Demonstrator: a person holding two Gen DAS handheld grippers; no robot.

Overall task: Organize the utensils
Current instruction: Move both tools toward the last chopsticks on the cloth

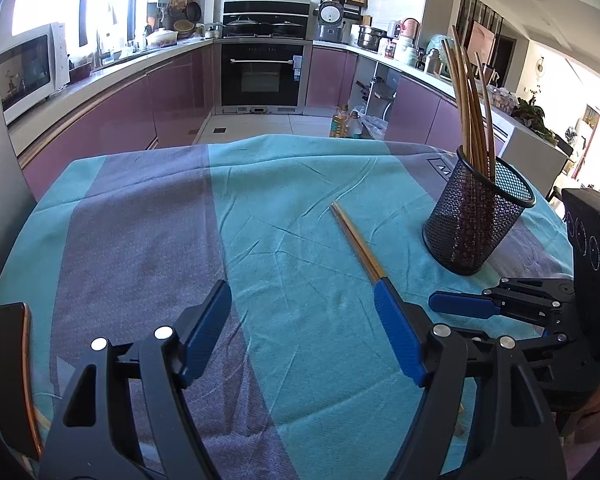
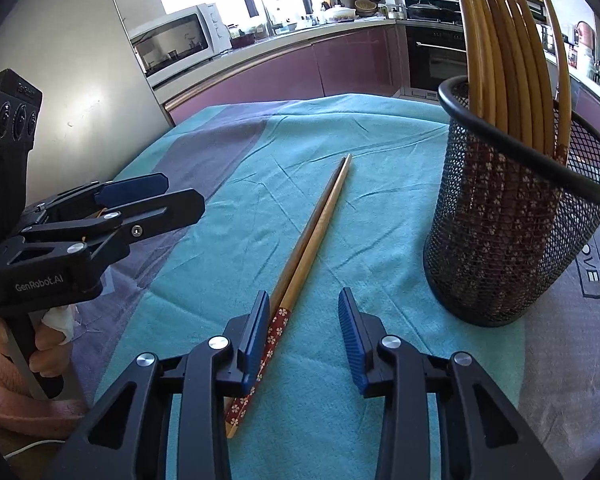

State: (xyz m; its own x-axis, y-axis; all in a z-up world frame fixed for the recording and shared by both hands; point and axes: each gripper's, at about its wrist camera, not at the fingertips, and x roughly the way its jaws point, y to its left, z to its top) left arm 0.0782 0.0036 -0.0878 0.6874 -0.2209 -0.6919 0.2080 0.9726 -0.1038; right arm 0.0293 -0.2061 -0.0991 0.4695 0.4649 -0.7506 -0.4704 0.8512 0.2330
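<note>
We see a pair of wooden chopsticks with red floral-patterned handles (image 2: 300,264) lying side by side on the teal and purple striped tablecloth (image 2: 380,200), tips pointing away toward the kitchen. Our right gripper (image 2: 304,340) sits low over the handle end; its left blue pad looks to be against the pair, the right pad is clear of it, so nothing is pinched, jaws parted. To the right stands a black wire-mesh cylindrical holder (image 2: 512,232), upright, with several matching chopsticks (image 2: 500,60) leaning inside. Our left gripper (image 1: 304,340) hovers above the cloth, spread wide and empty. A dark phone (image 1: 12,376) lies at the table's left edge. Purple cabinets (image 1: 120,108), a black oven (image 1: 262,72) and a white microwave (image 1: 30,68) are behind.
</note>
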